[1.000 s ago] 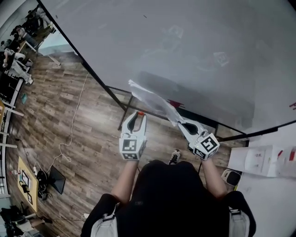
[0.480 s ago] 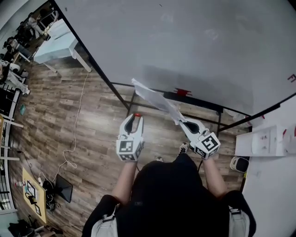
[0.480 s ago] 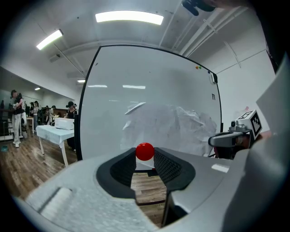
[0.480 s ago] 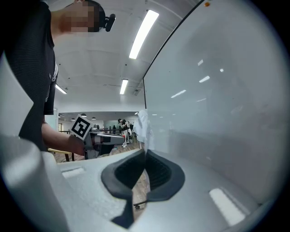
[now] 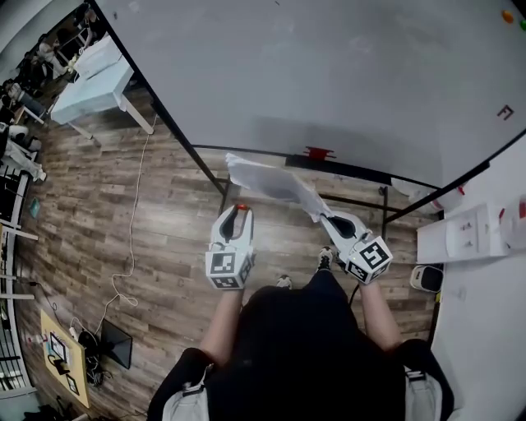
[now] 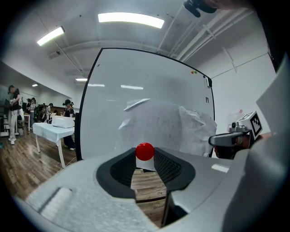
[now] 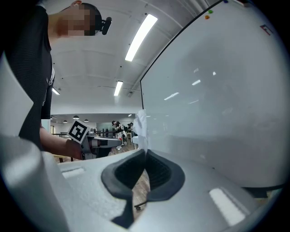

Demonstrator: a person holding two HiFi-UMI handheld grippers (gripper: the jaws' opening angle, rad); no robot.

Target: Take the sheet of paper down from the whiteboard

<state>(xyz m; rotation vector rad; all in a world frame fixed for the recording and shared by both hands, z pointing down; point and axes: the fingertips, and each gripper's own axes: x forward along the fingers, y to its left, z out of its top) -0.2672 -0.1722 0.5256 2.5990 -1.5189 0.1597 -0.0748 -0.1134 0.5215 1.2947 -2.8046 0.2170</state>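
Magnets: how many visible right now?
3. A red magnet in the left claw; an orange magnet and a green magnet near the whiteboard's upper right corner. Others may be hidden.

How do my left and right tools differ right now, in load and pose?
The left tool is shut on a red-topped magnet; the right tool is shut on the edge of the sheet of paper. The left tool points straight at the whiteboard; the right tool angles in toward the left. Both are shut, side by side.

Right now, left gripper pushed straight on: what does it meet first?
Likely the crumpled sheet of paper held by the right gripper, with the whiteboard behind it; depth is unclear.
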